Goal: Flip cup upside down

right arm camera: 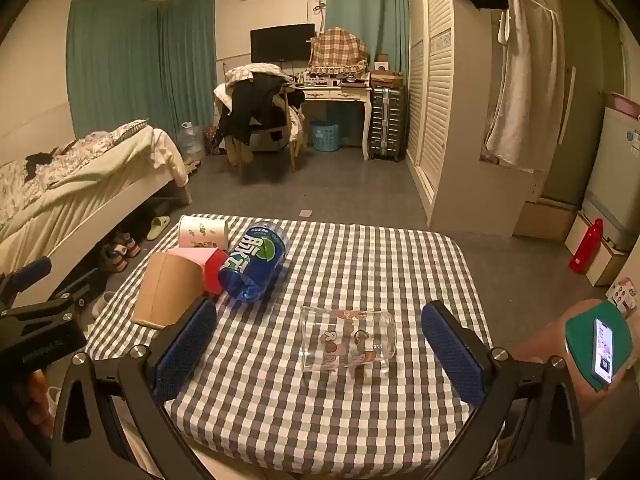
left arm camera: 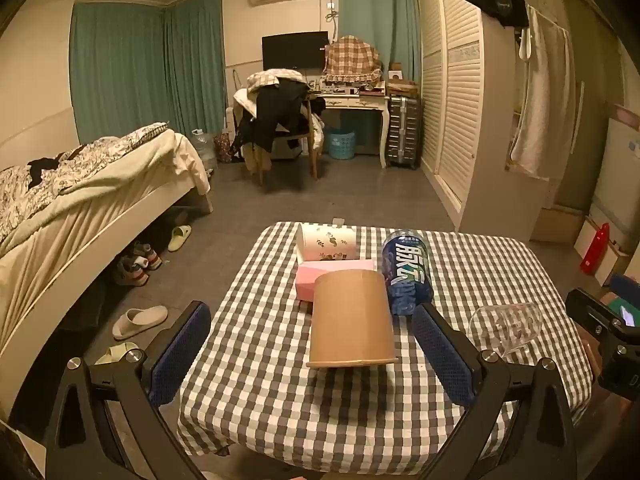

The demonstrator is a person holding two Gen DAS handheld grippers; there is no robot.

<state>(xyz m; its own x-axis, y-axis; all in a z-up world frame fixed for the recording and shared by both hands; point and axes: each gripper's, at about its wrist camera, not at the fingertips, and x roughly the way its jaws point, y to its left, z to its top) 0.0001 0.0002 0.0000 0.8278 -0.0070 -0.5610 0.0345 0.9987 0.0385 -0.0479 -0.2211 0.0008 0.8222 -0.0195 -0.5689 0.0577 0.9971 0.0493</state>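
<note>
Bedroom setting; a table under a checked tablecloth (left arm camera: 280, 400) carries a brown paper cup (left arm camera: 350, 320) and a clear glass cup (right arm camera: 347, 345), both lying on their sides, well apart. Left gripper (left arm camera: 312, 354) and right gripper (right arm camera: 320, 354) hover with fingers spread wide, holding nothing. Judgement: flip not yet begun; grasp, turn and placement all remain.

The left gripper (left arm camera: 312, 354) fills the bottom of its own view, jaws spread wide, blue pads (left arm camera: 182, 354) at lower left and lower right with nothing between them touching. The right gripper (right arm camera: 320, 350) sits likewise at the bottom of its view, jaws wide apart, blue pads (right arm camera: 454, 350) bare.
</note>
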